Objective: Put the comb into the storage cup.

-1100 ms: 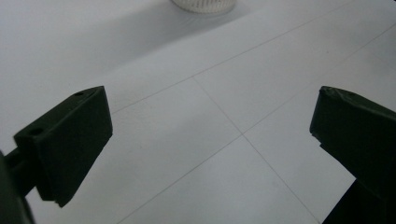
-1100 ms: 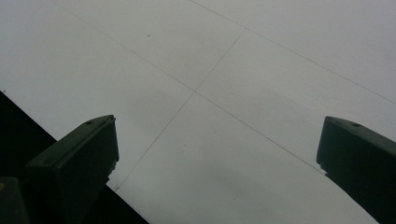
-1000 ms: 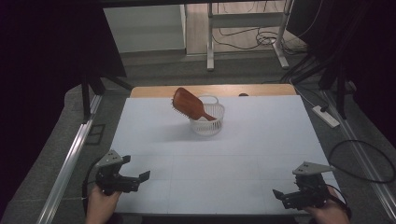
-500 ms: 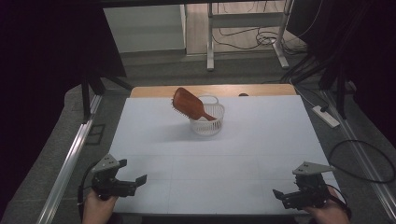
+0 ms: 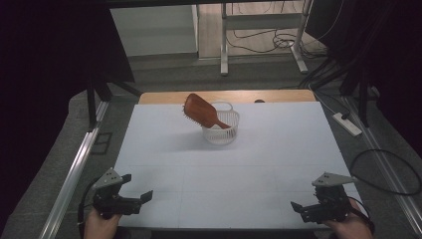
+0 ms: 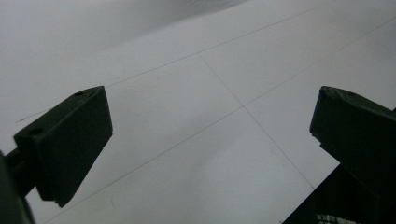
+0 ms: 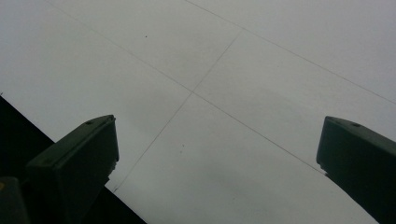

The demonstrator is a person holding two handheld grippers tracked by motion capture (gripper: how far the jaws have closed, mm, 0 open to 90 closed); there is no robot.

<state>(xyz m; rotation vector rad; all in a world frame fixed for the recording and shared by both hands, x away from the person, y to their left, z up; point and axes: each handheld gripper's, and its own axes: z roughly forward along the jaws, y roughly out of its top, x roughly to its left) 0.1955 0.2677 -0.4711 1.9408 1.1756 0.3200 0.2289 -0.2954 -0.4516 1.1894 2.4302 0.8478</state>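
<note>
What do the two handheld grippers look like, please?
Both are black, each with two blocky black jaws whose tips are flat and slanted. The left gripper and the right gripper each carry a grey three-cornered plate on top. A dark cable loops beside the left one. No sleeves can be made out at the hands.

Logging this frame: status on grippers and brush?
Left gripper open, right gripper open, both empty at near edge. Hairbrush propped in basket, far side. Nothing between.
</note>
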